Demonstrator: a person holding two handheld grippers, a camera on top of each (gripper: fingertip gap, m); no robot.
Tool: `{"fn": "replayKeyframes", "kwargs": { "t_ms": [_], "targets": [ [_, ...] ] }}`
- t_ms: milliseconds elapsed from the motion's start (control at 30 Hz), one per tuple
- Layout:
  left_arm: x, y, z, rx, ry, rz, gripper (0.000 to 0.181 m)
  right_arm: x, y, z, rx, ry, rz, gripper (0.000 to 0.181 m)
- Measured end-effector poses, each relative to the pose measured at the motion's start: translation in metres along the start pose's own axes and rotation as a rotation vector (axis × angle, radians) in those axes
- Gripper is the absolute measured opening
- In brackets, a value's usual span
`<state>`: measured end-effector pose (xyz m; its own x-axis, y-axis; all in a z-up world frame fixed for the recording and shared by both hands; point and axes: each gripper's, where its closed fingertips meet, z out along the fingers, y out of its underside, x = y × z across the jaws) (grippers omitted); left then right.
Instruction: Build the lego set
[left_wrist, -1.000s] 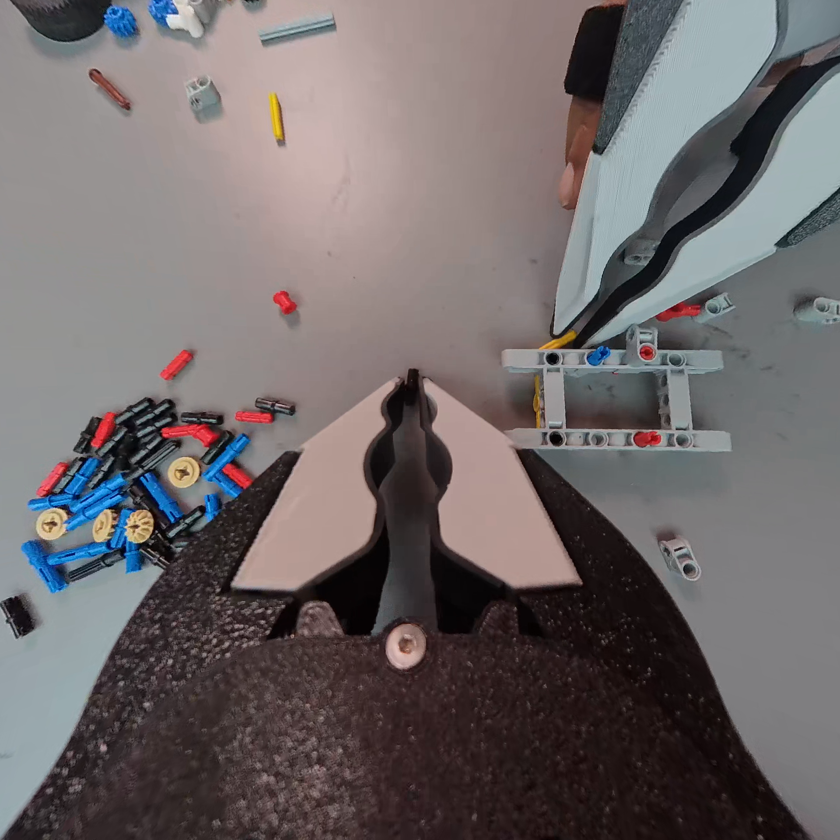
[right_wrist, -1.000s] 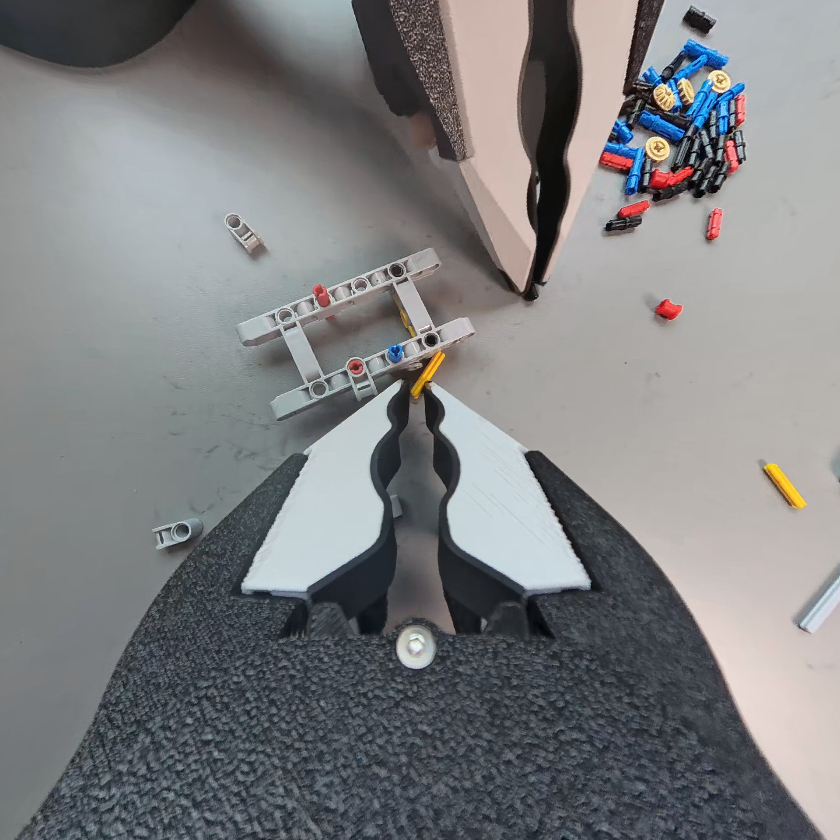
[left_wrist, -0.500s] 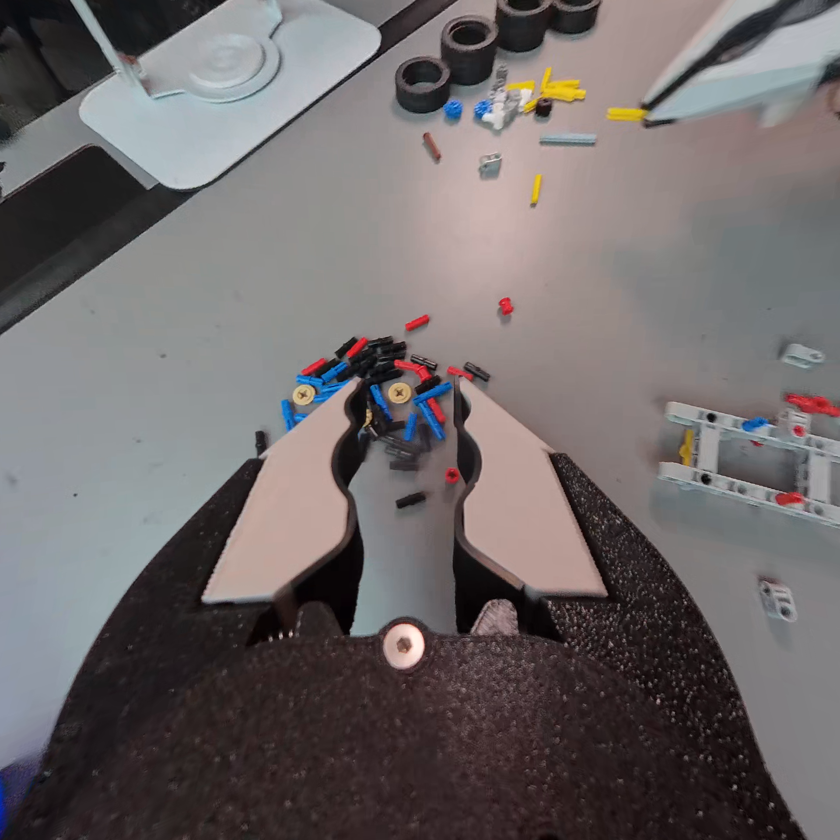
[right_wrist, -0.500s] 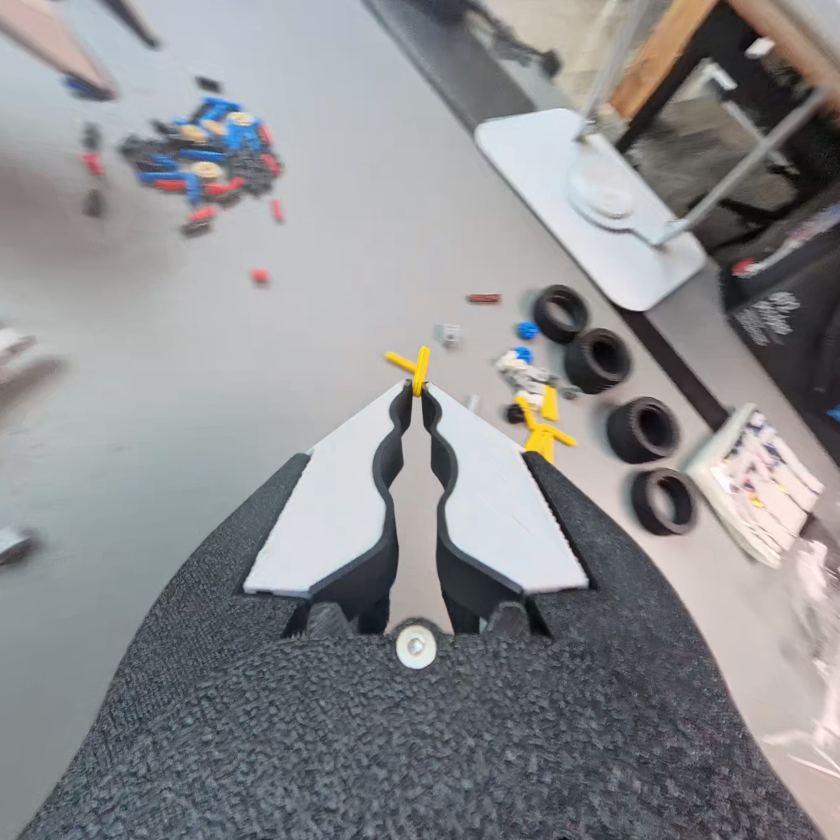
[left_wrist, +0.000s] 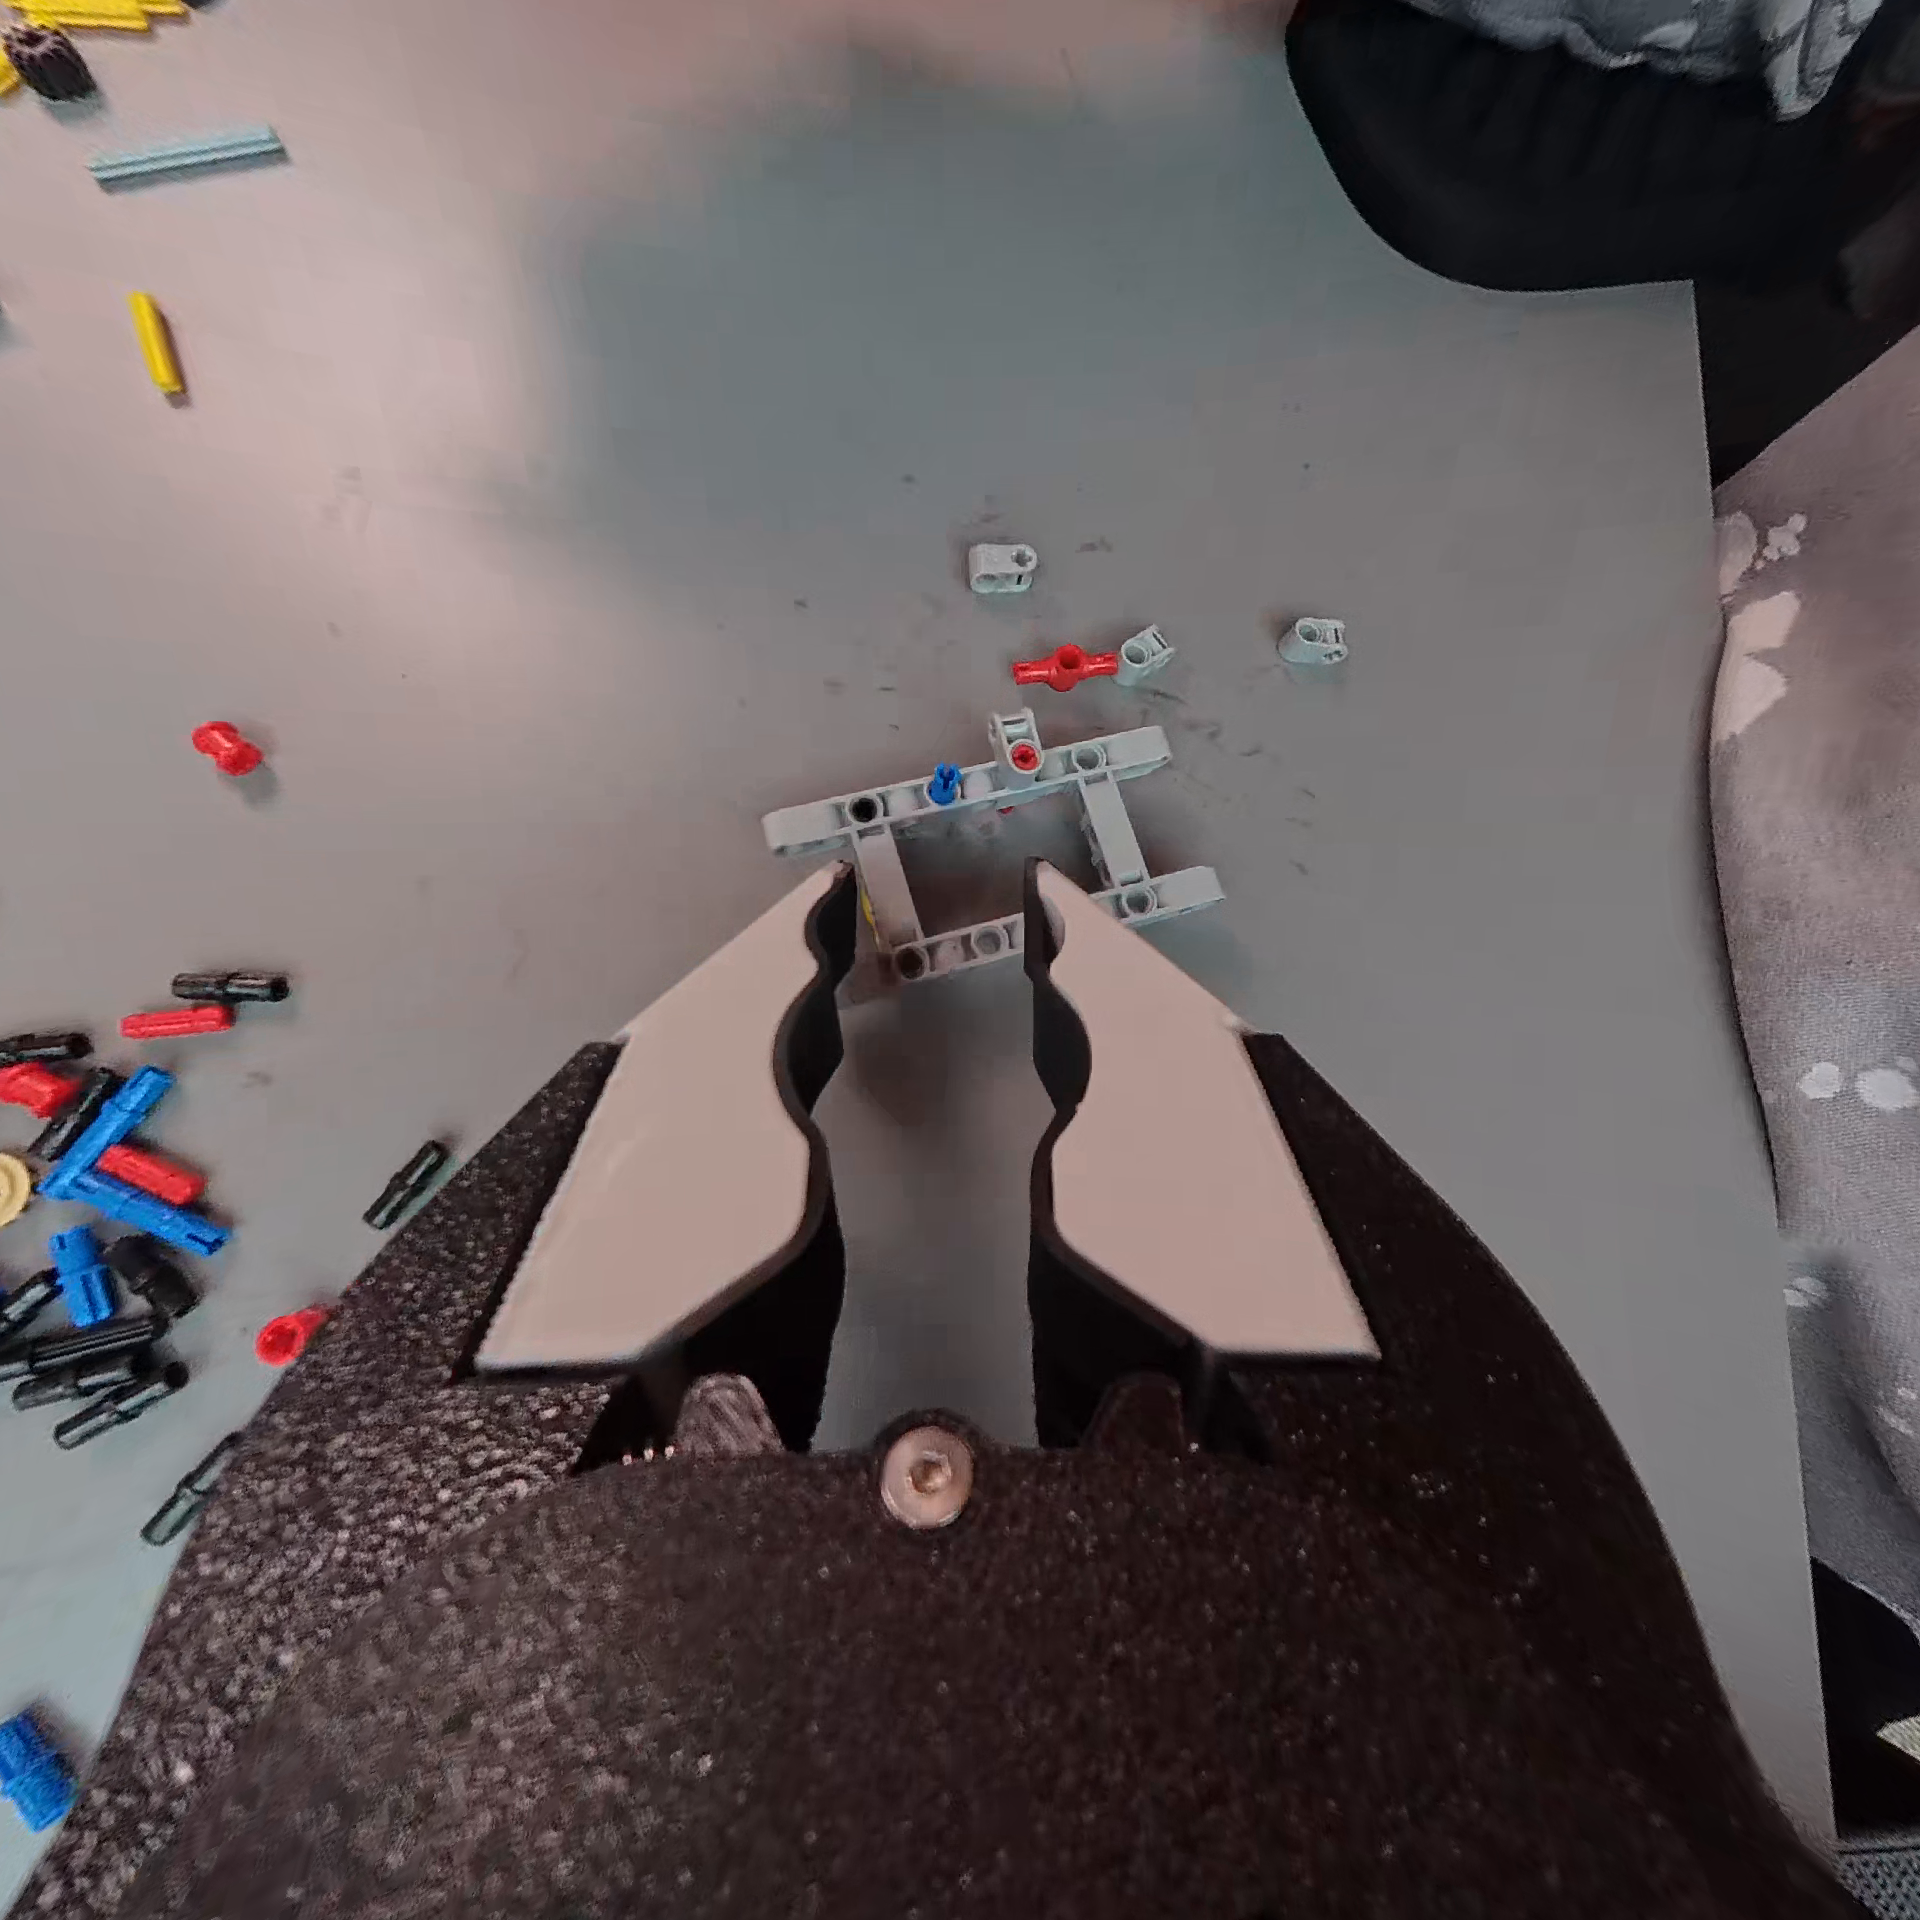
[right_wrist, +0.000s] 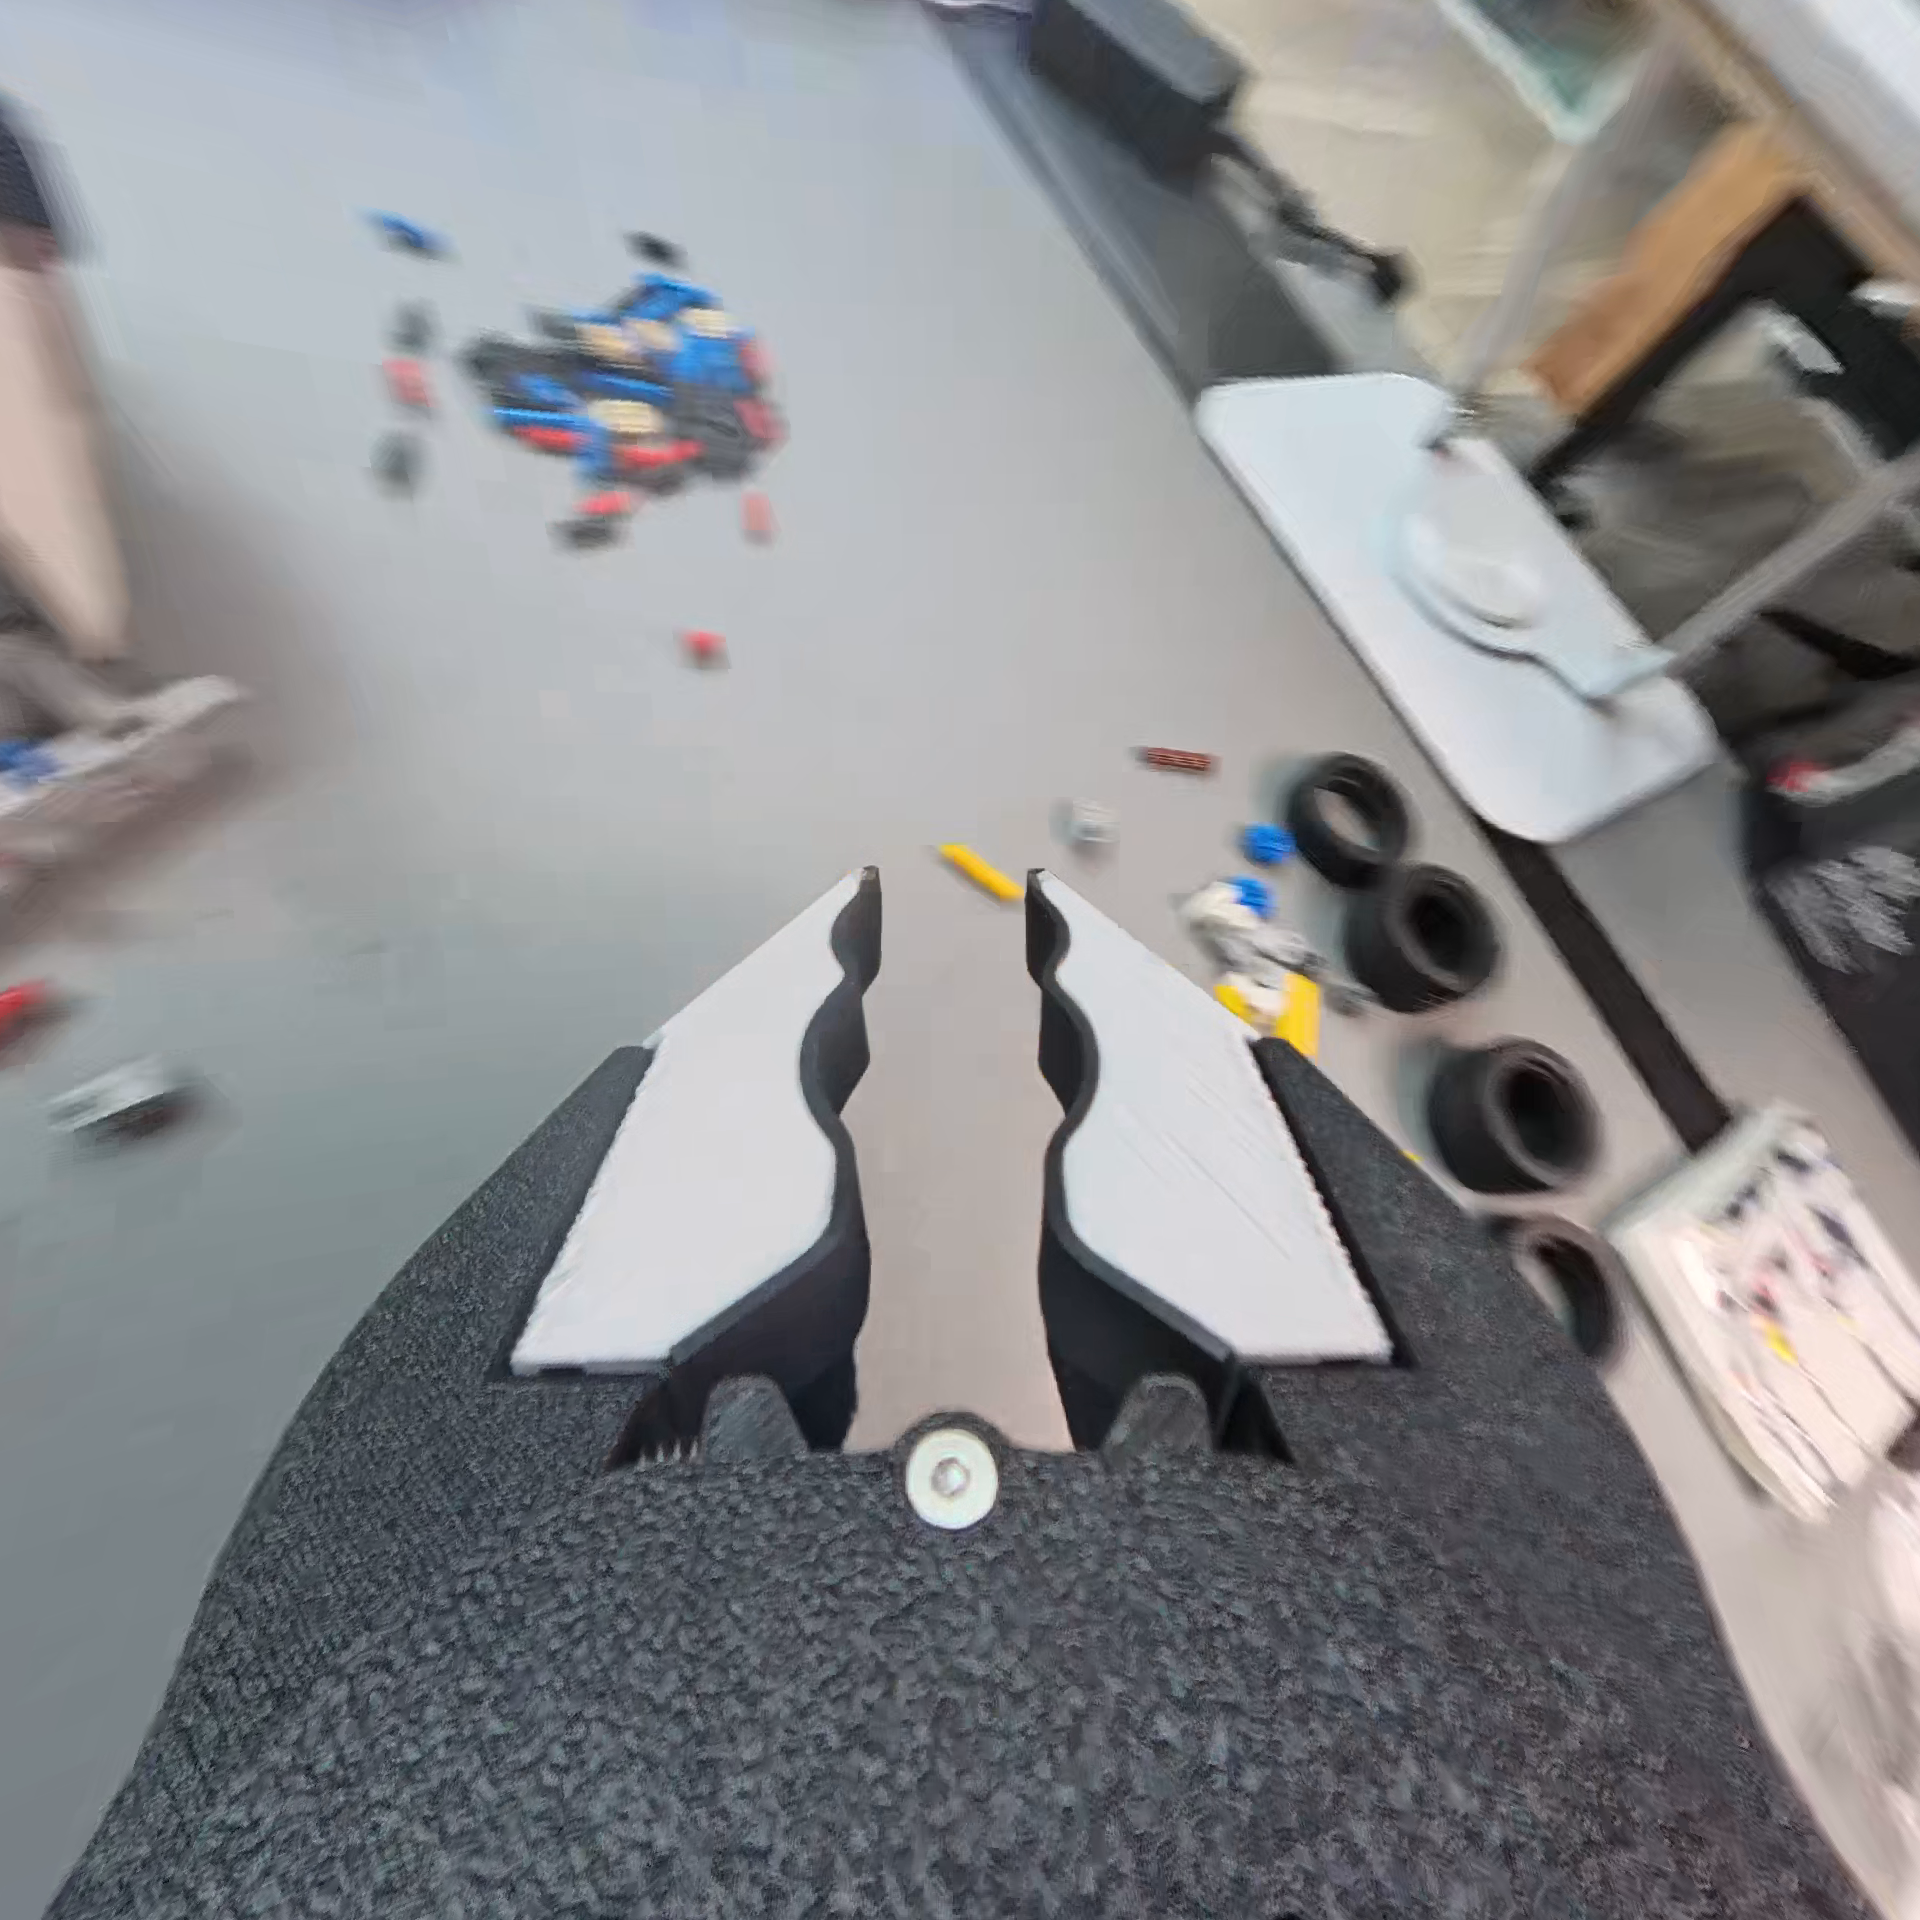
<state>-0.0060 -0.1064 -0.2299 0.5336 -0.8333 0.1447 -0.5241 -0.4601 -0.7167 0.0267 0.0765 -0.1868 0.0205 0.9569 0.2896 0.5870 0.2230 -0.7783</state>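
A grey lego frame (left_wrist: 1101, 821) with blue and red pins lies on the grey table (left_wrist: 623, 540). My left gripper (left_wrist: 940, 878) is open, its fingertips over the frame's near beam, holding nothing. My right gripper (right_wrist: 951, 888) is open and empty above the table, pointing toward a yellow axle (right_wrist: 980, 871) lying just beyond its tips. The right wrist view is blurred. A pile of blue, black and red pins shows in the left wrist view (left_wrist: 104, 1195) and in the right wrist view (right_wrist: 634, 384).
Loose grey connectors (left_wrist: 1003, 568) and a red connector (left_wrist: 1065, 667) lie beyond the frame. Black tyres (right_wrist: 1423, 935), yellow parts (right_wrist: 1273, 1003) and a booklet (right_wrist: 1787, 1340) sit at the right. A white stand base (right_wrist: 1455, 592) is at the table's far edge. The table's right edge (left_wrist: 1714, 727) is near the frame. The gap from one gripper's tips to the other's is roughly 20 cm. The left gripper is farther from the yellow axle (right_wrist: 980, 871), some 20 cm, than the right, some 7 cm. Look for it in the left wrist view (left_wrist: 138, 307) too.
My left gripper swung from the pin pile to the frame and stays open. My right gripper opened and no longer holds the yellow axle.
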Motion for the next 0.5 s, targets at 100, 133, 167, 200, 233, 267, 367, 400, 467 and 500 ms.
{"fn": "replayKeyframes", "kwargs": {
  "t_ms": [100,133,167,200,233,267,367,400,467,500],
  "targets": [
    [0.009,-0.001,0.0,0.0,0.026,0.037,0.032,-0.099,-0.002,-0.027,-0.018,-0.394,-0.128,0.026],
    [0.01,-0.003,-0.002,0.009,0.028,0.049,0.032,-0.122,0.001,-0.032,-0.042,-0.468,-0.154,0.026],
    [0.011,-0.005,-0.003,0.02,0.022,0.057,0.032,-0.14,0.005,-0.033,-0.068,-0.514,-0.173,0.026],
    [0.01,-0.007,-0.005,0.027,0.015,0.061,0.031,-0.153,0.011,-0.032,-0.101,-0.543,-0.199,0.025],
    [0.012,-0.009,-0.006,0.034,0.017,0.064,0.031,-0.16,0.016,-0.029,-0.124,-0.544,-0.234,0.025],
    [0.014,-0.01,-0.007,0.043,0.025,0.07,0.031,-0.165,0.019,-0.026,-0.132,-0.545,-0.258,0.024],
    [0.019,-0.011,-0.007,0.055,0.037,0.099,0.03,-0.174,0.016,-0.019,-0.13,-0.575,-0.238,0.022],
    [0.018,-0.011,-0.007,0.054,0.028,0.105,0.029,-0.179,0.017,-0.019,-0.143,-0.597,-0.238,0.023],
    [0.019,-0.013,-0.007,0.06,0.037,0.099,0.029,-0.186,0.015,-0.017,-0.146,-0.623,-0.229,0.023],
    [0.019,-0.014,-0.007,0.067,0.041,0.096,0.029,-0.188,0.015,-0.018,-0.155,-0.634,-0.22,0.02]
  ]
}}
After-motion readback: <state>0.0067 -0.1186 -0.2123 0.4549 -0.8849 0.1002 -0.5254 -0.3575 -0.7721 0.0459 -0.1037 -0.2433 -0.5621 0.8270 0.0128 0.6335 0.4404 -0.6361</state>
